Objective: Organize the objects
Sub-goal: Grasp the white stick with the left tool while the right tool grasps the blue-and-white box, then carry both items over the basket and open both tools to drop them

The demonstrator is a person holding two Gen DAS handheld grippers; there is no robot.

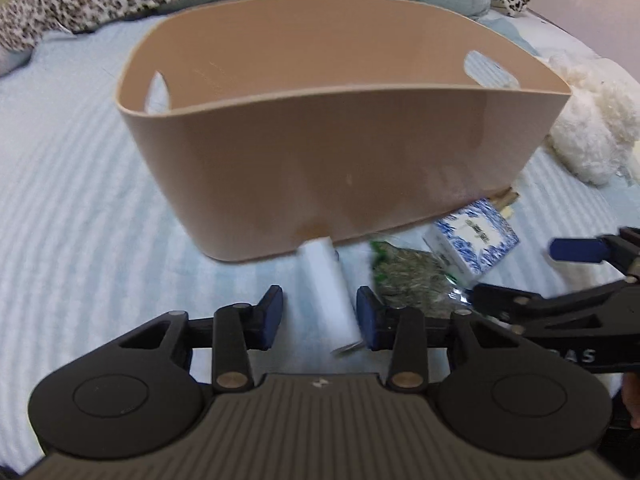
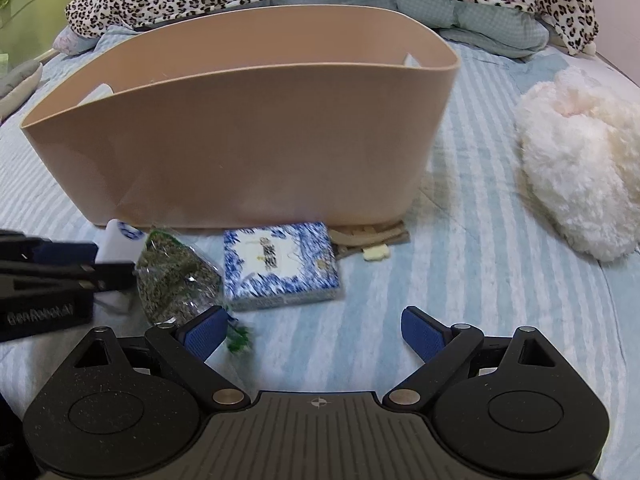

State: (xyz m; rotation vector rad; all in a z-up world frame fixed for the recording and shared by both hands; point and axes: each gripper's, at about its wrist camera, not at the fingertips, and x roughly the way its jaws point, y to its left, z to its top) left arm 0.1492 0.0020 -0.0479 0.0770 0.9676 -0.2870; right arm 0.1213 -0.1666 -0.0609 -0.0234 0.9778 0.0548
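Left gripper [image 1: 320,316] straddles a white tube [image 1: 332,288] on the bed [image 1: 80,200], jaws narrowed but a gap showing on the left side; right gripper [image 2: 312,332] gapes wide, holding nothing; tube lies before the tan basket [image 1: 340,152], probably light and slippery, best pinched mid-body.

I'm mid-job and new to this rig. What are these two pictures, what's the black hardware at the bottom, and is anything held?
Each picture comes from a camera on a hand-held two-finger gripper, looking along its blue-padded fingers. In the left view, the left gripper straddles a white roll on the striped bedspread; its fingers are apart, not yet clamped. In the right view, the right gripper is open and empty. Ahead stand a tan basket, a herb bag, a blue-and-white box and a fluffy white toy.
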